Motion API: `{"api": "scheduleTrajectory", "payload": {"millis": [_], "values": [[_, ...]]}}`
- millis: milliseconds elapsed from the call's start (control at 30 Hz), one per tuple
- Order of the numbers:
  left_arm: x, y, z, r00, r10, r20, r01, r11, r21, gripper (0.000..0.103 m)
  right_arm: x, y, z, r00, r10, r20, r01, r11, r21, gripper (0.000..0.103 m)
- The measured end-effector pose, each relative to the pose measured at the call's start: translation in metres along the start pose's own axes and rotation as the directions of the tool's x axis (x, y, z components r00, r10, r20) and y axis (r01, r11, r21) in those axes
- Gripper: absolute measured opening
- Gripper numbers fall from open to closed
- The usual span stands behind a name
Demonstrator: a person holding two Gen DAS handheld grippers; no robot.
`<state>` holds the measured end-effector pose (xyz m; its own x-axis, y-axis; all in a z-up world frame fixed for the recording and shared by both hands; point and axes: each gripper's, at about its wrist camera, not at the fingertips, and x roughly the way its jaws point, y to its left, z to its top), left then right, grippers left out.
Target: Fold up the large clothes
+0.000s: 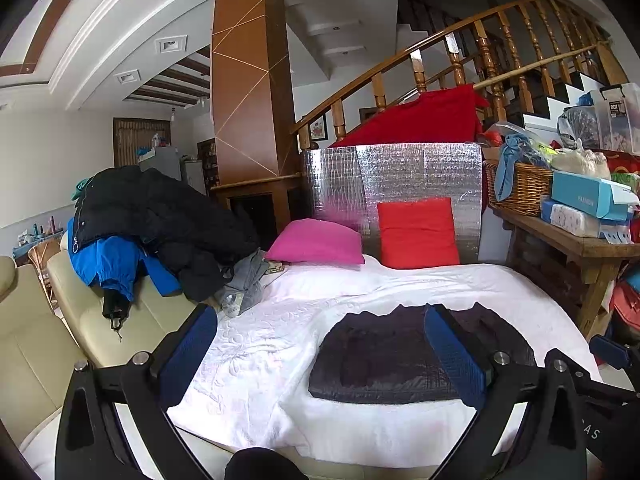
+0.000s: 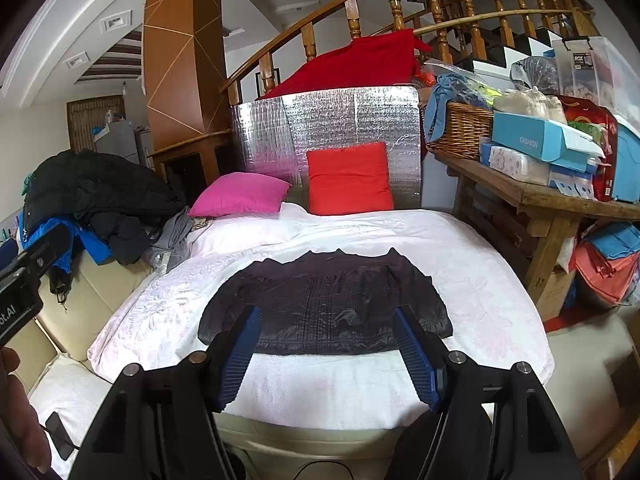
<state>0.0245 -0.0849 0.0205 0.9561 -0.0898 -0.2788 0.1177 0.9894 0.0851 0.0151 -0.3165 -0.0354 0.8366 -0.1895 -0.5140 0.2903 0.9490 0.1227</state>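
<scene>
A dark quilted jacket lies flat on the white bed cover, collar toward the pillows, sleeves folded in at both sides. In the right wrist view my right gripper hovers over the jacket's near hem, open, with nothing between its blue pads. In the left wrist view the same jacket sits right of centre. My left gripper is open and empty above the cover; its right finger overlaps the jacket in the picture.
A pink pillow and a red pillow lean at the head of the bed against a silver foil panel. A heap of dark and blue coats covers the cream sofa at left. A cluttered wooden table stands at right.
</scene>
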Motion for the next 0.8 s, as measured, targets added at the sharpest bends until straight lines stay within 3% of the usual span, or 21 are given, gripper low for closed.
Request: {"api": "scheduleTrajectory", "payload": {"millis": [800], "values": [[-0.0005, 0.0005, 0.0008, 1.000, 0.005, 0.001, -0.005, 1.000, -0.013, 0.103, 0.0012, 0.0044, 0.0024, 1.000, 0.011, 0.010, -0.011, 1.000, -0.005, 0.072]]}}
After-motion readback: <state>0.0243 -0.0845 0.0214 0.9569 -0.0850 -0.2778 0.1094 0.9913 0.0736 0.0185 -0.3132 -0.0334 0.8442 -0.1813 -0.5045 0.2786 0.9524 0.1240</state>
